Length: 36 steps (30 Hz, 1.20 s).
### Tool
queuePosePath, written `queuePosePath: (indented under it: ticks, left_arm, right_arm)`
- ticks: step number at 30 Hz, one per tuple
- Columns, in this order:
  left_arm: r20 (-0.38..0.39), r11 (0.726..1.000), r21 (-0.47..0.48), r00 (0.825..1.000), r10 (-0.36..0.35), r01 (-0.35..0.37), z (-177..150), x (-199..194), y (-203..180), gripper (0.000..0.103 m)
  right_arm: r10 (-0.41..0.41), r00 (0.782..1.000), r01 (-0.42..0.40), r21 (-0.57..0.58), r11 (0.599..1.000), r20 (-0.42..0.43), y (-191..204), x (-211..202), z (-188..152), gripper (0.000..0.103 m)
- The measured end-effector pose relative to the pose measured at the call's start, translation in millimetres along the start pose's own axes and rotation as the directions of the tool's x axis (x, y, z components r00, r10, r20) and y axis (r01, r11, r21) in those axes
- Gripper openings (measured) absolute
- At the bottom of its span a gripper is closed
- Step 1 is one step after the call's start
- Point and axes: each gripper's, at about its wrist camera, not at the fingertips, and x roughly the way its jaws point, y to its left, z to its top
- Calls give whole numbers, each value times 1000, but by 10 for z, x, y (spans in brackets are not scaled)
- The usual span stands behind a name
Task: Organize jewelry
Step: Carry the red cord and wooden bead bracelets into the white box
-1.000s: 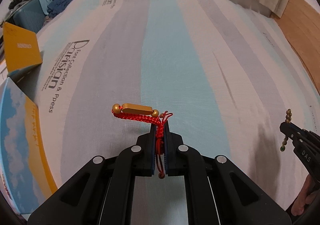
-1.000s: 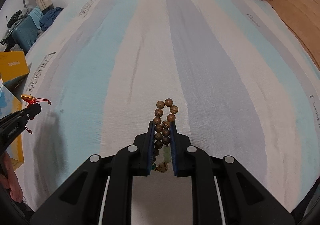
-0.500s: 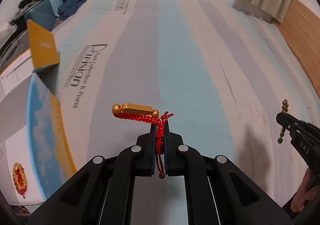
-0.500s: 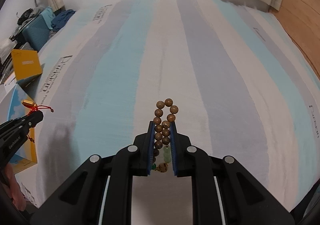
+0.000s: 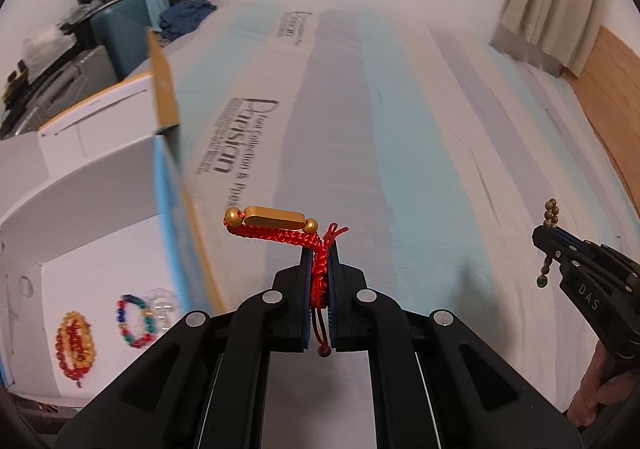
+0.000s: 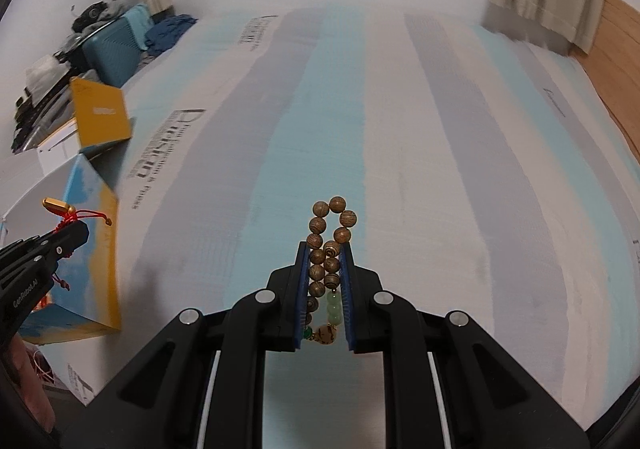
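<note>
Holding a bracelet in each gripper above the striped bedsheet [image 6: 400, 129]
Left gripper [image 5: 320, 249] pinches the red braided bracelet [image 5: 288, 235] beside the open box [image 5: 100, 209]; right gripper [image 6: 326, 249] clamps the wooden bead bracelet [image 6: 330, 229]

open box [image 5: 100, 185] top unobstructed | raised flap [image 5: 162, 85] blocks its far-right side | bedsheet [image 5: 400, 129] ahead bare

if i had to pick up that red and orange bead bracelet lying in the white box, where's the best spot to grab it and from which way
Come straight down from above: the red and orange bead bracelet lies flat on the floor of the open white box. It forms a narrow oval, so close the fingers across its short width near the middle, taking both bead strands at once. The blue, green and red bead bracelet beside it leaves some room.
</note>
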Motion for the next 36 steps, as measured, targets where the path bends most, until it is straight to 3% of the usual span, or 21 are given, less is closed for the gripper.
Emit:
queuePosePath:
  ticks: [23,31,36]
  left_arm:
    - [26,979,-162,991,129,-123,-315,-688,1564,5]
    - [-1,964,-215,987,161,-158,-493,-731,2103,5]
    - [-37,955,-246,986,163,-167,-596,-654,2408,5]
  right_arm:
    - [166,985,-156,-179,971,41,1750,-315,42,14]
    - [259,965,-243,-252,937,31,2402,-373,-14,14]
    - [305,952,-296,-307,905,-18,2829,-302,-107,14]
